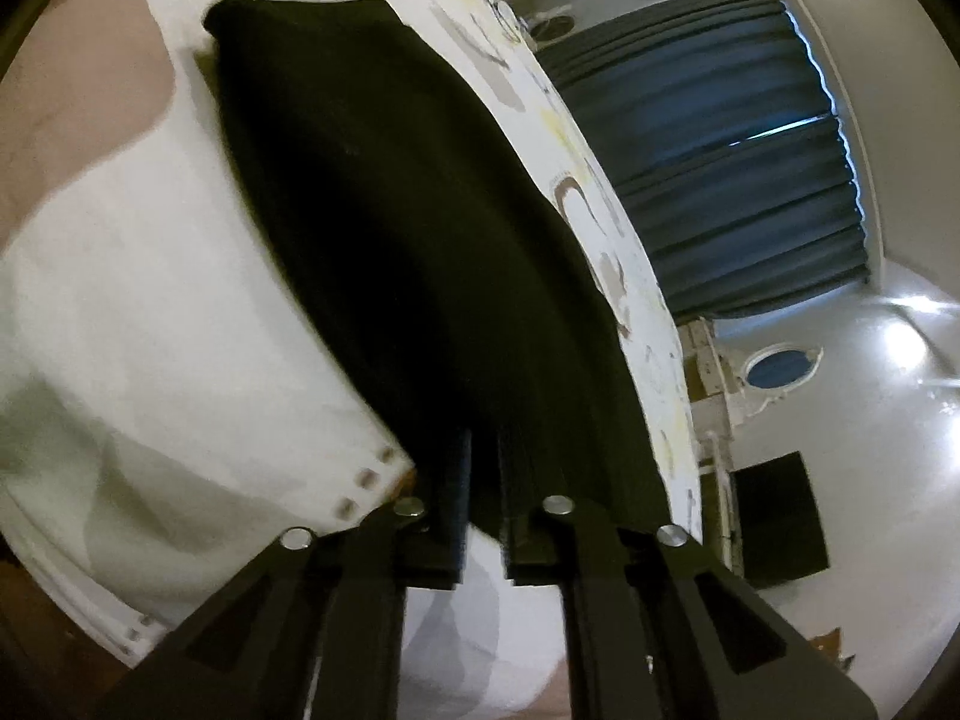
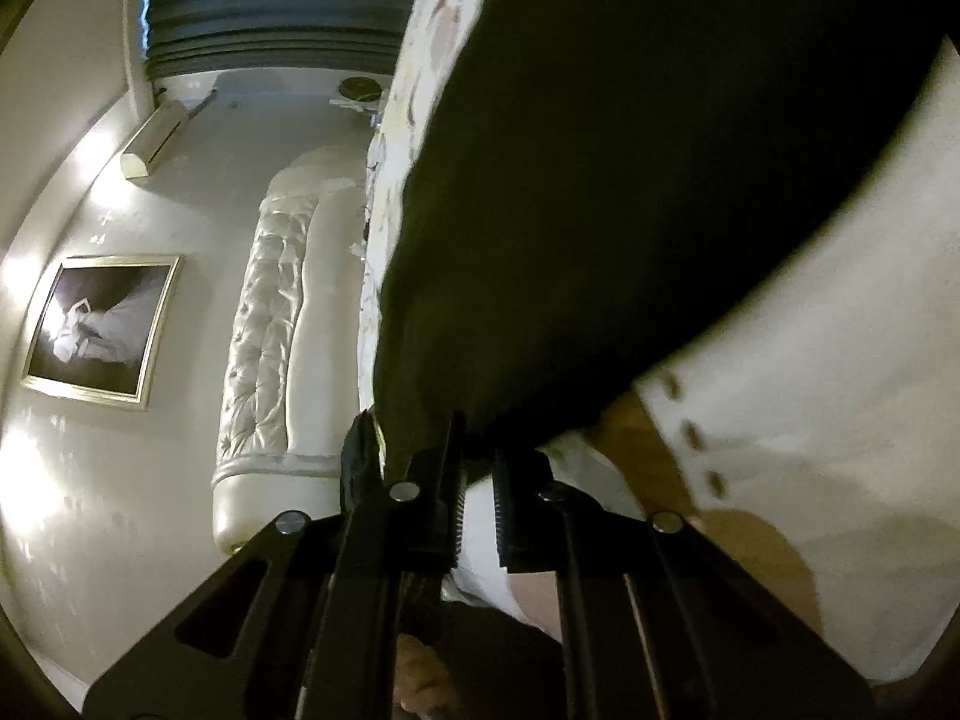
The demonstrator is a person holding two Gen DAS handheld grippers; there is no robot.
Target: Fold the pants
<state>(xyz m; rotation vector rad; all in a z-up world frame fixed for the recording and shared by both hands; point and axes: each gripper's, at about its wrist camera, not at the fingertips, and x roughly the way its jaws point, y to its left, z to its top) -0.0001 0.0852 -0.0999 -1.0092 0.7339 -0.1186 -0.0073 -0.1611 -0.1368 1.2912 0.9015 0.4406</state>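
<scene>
Black pants [image 1: 390, 210] lie stretched out along the bed cover [image 1: 150, 300], white with beige shapes; they run from the far upper left down to my left gripper [image 1: 485, 450]. Its two fingers stand close together, shut on the near edge of the dark cloth, and their tips are hard to tell apart from it. In the right wrist view the pants [image 2: 630, 180] fill the upper right. My right gripper [image 2: 478, 444] is shut on their near edge, with the bed cover [image 2: 810, 420] under and behind it.
The bed's edge runs close beside the pants. Dark blue curtains [image 1: 720, 150] hang beyond it. A tufted cream headboard [image 2: 270, 330], a framed picture [image 2: 99, 330] and a wall unit [image 2: 153, 141] show in the right wrist view. A black box [image 1: 780, 516] stands on the floor.
</scene>
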